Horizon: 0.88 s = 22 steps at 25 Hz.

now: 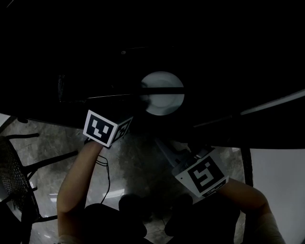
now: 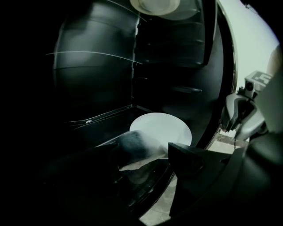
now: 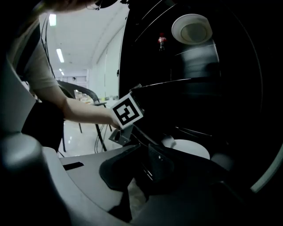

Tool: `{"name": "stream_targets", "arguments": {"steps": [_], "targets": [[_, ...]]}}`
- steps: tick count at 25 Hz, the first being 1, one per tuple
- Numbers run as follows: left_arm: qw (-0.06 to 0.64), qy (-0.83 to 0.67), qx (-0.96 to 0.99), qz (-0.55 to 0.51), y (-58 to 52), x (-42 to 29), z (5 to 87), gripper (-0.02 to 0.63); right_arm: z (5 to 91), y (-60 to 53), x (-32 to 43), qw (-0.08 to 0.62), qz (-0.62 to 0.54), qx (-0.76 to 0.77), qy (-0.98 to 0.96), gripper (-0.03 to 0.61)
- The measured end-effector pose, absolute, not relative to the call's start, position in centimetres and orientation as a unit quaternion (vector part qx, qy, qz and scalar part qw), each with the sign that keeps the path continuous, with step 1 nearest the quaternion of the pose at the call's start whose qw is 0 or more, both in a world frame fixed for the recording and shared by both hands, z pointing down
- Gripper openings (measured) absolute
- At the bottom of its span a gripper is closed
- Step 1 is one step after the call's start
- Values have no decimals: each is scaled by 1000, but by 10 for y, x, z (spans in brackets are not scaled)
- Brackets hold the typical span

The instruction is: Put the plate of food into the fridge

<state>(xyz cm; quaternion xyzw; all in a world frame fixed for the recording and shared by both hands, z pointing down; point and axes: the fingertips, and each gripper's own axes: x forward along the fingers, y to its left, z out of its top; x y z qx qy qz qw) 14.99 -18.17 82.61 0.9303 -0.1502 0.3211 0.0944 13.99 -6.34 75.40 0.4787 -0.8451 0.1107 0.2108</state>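
Note:
A white round plate (image 1: 164,97) (image 2: 161,128) (image 3: 190,148) lies flat on a glass shelf (image 2: 101,117) inside the dark fridge. In this dim light its top looks plain white. My left gripper (image 1: 141,98) (image 2: 159,152) reaches onto the shelf with its jaws wide apart at the plate's near rim, and neither pad presses on it. My right gripper (image 1: 164,145) (image 3: 137,170) hangs lower, outside the fridge opening and to the right of the plate. Its jaws stand close together, and the dark hides what lies between them.
A pale bowl (image 2: 154,5) (image 3: 192,28) sits on a higher fridge shelf. The white fridge door (image 2: 247,39) stands open at the right. A black wire chair (image 1: 14,181) and a cable (image 1: 107,183) stand on the grey marbled floor (image 1: 52,143) at the left.

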Motion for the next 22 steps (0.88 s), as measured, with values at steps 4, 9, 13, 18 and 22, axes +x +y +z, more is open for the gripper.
{"name": "stream_targets", "arguments": {"steps": [4, 9, 13, 18, 22], "targets": [[88, -147, 930, 325, -179, 149, 826, 350, 777, -72, 146, 276, 103, 502, -814, 23], [91, -137, 935, 315, -176, 149, 825, 350, 783, -88, 168, 262, 147, 582, -756, 23], [86, -134, 941, 299, -177, 149, 822, 348, 781, -105, 186, 219, 176, 654, -702, 23], [103, -107, 952, 268, -161, 166, 812, 347, 809, -108, 208, 203, 241, 707, -633, 23], [38, -67, 951, 301, -136, 184, 817, 347, 821, -106, 212, 202, 254, 710, -626, 23]]}}
